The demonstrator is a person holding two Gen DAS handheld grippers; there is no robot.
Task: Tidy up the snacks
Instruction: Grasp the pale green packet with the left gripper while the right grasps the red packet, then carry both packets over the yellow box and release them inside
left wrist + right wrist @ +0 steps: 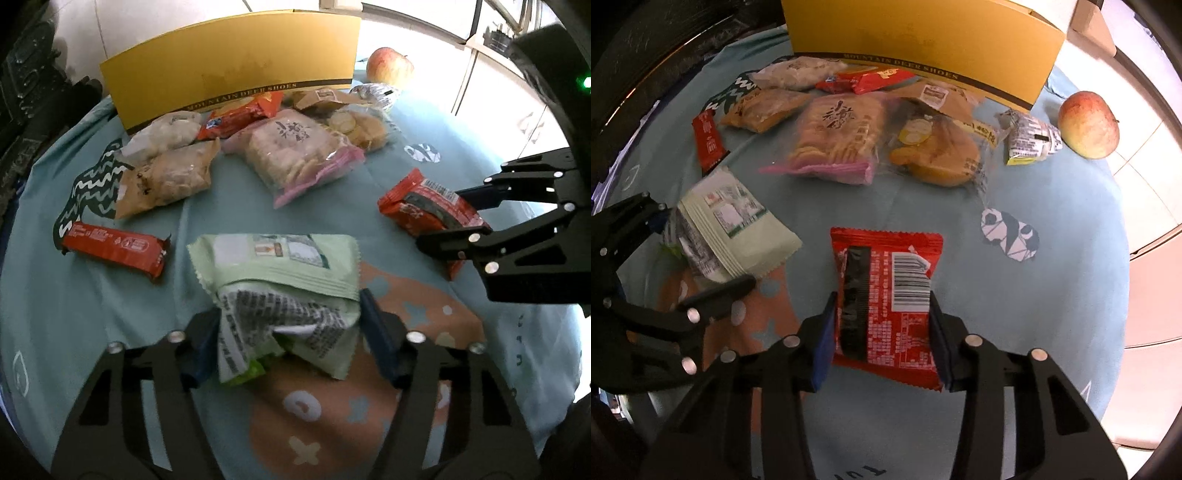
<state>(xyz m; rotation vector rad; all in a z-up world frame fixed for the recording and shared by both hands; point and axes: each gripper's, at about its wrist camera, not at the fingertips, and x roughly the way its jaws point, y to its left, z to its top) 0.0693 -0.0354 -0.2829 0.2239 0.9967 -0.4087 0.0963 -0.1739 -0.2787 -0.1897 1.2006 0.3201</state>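
Left gripper [290, 328] clenched on green packet [280, 266], right gripper [882, 328] seemingly clamping red packet [886, 291]. I lift both slowly, carry to yellow box [236, 62] at upper frame.

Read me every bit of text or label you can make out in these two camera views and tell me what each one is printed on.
"MOUNTAIN DEER SHOES": dark band along the yellow box, readable in both views.
Large brush characters on the pink-edged cracker bag: visible, not readable.
Barcode and fine print on the red packet between the right gripper's pads: too small.
Grey print on the green packet in the left gripper: blurred.
Other wrappers: too small.
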